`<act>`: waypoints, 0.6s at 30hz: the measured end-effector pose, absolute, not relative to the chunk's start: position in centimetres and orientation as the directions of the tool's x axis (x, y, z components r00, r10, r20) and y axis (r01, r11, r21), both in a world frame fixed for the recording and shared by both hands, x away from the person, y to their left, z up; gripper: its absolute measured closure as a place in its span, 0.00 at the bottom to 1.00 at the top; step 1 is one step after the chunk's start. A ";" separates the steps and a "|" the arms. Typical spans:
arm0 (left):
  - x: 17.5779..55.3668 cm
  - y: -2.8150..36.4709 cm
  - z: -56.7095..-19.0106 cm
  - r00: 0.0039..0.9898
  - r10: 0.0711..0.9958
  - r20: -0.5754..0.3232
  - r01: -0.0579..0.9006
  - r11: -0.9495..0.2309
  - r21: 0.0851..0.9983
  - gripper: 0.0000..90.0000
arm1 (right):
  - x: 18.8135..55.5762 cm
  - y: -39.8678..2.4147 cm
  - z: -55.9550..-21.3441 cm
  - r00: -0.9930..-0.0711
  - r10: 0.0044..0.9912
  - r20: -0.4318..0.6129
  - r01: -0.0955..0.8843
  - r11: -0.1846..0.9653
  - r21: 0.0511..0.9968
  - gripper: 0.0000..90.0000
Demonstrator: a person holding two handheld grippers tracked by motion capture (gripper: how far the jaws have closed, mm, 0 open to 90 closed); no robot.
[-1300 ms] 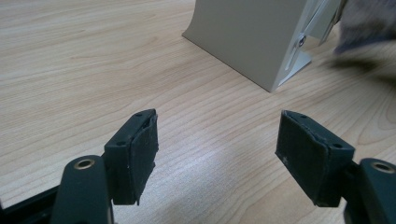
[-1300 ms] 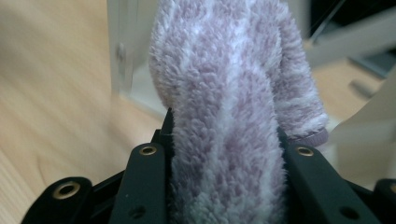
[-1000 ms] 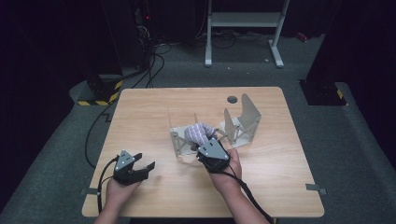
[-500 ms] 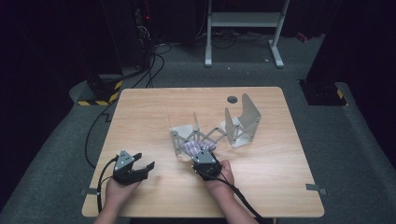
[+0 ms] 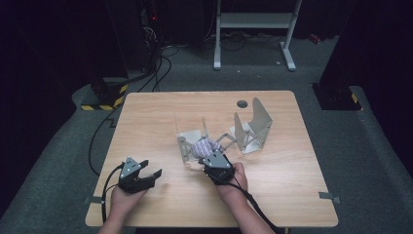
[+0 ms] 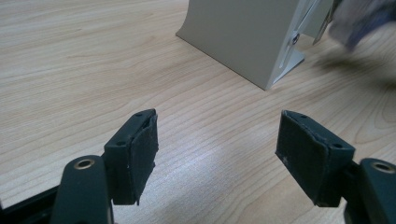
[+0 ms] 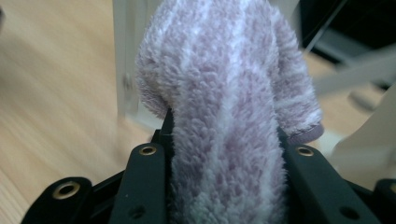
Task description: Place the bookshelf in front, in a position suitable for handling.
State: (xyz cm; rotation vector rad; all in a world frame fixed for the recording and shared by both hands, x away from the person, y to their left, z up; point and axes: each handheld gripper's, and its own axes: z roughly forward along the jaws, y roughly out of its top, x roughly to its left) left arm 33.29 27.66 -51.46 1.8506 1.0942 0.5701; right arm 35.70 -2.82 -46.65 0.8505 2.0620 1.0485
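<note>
A fluffy purple-and-white striped cloth (image 5: pixel 202 147) lies bunched at the front of a grey metal rack (image 5: pixel 253 127) in the middle of the table. My right gripper (image 5: pixel 208 157) is shut on the cloth (image 7: pixel 224 93); in the right gripper view the fabric fills the gap between the jaws of the right gripper (image 7: pixel 224 144) and rises above them. My left gripper (image 5: pixel 150 169) rests near the front left of the table, open and holding nothing. In the left gripper view the left gripper (image 6: pixel 217 140) has its jaws wide apart over bare wood, with a rack plate (image 6: pixel 243 37) beyond them.
The rack is two upright metal plates joined by scissor links; its left plate (image 5: pixel 190 139) stands beside the cloth. A round hole (image 5: pixel 242 103) is in the wooden table (image 5: pixel 146 117) near the far edge. Dark floor, cables and a stand frame surround the table.
My right gripper has sunk and drawn back a little toward the near edge, keeping the cloth in its jaws. The left gripper has stayed where it was.
</note>
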 end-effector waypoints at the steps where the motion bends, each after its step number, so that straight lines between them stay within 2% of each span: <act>1: 33.3 27.7 -51.5 0.505 0.862 -0.048 0.455 -0.219 0.863 0.33 | 35.7 -2.8 -46.6 -0.568 0.780 -0.263 0.247 0.466 0.849 0.71; 3: 33.3 27.7 -51.4 0.505 0.861 -0.049 0.454 -0.218 0.864 0.33 | 35.3 -2.4 -44.4 -0.568 0.777 -0.272 0.192 0.446 0.874 0.71; 7: 33.3 27.8 -51.4 0.503 0.862 -0.053 0.455 -0.213 0.864 0.33 | 34.9 -1.5 -42.9 -0.570 0.772 -0.282 0.144 0.432 0.890 0.71; 11: 33.3 27.8 -51.4 0.506 0.861 -0.051 0.454 -0.215 0.865 0.33 | 35.0 -0.6 -44.1 -0.594 0.755 -0.278 0.163 0.452 0.877 0.71; 18: 33.3 27.8 -51.4 0.505 0.861 -0.057 0.455 -0.210 0.865 0.33 | 35.2 1.5 -48.3 -0.643 0.712 -0.282 0.222 0.525 0.822 0.71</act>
